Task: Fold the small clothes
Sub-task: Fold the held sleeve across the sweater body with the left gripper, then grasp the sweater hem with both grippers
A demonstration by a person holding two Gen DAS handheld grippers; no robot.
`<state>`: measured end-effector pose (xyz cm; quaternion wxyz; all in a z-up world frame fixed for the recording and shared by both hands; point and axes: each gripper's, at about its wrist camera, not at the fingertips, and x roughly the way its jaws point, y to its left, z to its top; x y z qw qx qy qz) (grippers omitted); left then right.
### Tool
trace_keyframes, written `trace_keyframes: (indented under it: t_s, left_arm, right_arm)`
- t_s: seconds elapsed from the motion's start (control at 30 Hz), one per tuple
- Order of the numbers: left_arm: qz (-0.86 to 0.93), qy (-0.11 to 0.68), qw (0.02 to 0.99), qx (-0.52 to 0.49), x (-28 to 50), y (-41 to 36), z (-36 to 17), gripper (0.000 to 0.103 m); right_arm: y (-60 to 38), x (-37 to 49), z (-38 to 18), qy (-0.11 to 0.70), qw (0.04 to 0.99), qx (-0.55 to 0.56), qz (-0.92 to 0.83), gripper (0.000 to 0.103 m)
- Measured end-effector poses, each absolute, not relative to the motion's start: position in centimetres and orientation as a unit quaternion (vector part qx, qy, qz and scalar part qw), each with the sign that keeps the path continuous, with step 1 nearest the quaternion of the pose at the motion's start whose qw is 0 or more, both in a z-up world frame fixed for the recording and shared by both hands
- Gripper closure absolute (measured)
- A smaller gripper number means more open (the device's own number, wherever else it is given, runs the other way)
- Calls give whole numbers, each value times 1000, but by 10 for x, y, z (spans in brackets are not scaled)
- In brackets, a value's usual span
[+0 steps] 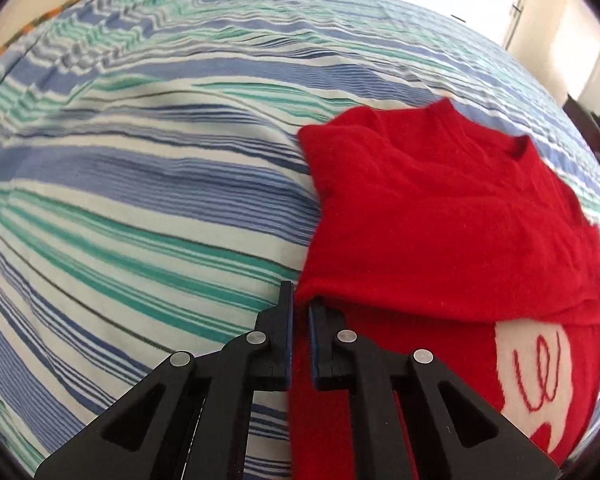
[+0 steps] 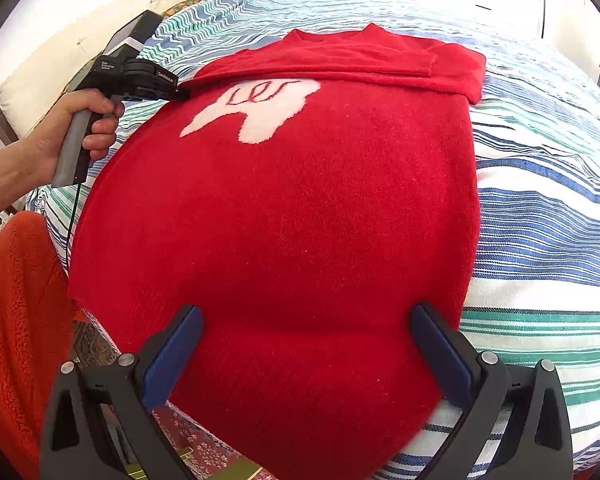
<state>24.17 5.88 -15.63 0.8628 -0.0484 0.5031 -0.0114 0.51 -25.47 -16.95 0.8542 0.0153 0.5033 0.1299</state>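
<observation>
Red knit fills both views: a sweater [image 2: 284,216] lies flat on a bed [image 2: 548,208] with a striped blue, green and white cover; its sleeves are folded across the chest, above a white patch [image 2: 256,112] with red script. Left tool [image 1: 300,308] stands narrow, its jaws nearly together, pinching the sweater's folded edge just ahead of its tips; red cloth shows in the slim gap between the pads, and the rest of the sweater spreads to the tool's right; the striped cover runs off to its left. Right tool [image 2: 306,320] stands wide, jaws well apart over the sweater's hem, which bulges between them; whether the pads touch the knit I cannot tell. Far ahead and to its left, a hand [image 2: 76,128] grips the left tool's handle at the sweater's side; an orange fleece sleeve [image 2: 16,312] sits close at the left.
</observation>
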Motion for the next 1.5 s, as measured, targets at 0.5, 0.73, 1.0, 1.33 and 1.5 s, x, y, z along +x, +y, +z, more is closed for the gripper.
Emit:
trace_keyframes:
  t_s: [0.5,0.73,1.0,1.33,1.5]
  left_arm:
    - [52,516,853,-53,181,103,-139,30]
    - [-50,481,875,-30,97,43,-101,15]
    - [-96,516,850,42,67,-11,-169,10]
    - [-105,497,860,54,65,-12,-171,4]
    - [-107,495,861,54,64,-11,-174,3]
  right_arm:
    - [-258,2,-155,515,847,23,128,3]
    - [-263,11,-95,446,886,35,125,5]
    - [-260,33,-152,523,845,-3,112,5]
    - [-259,19,-167,496,862,-23,101,2]
    - [-257,19,-168,493,864,-26,99,1]
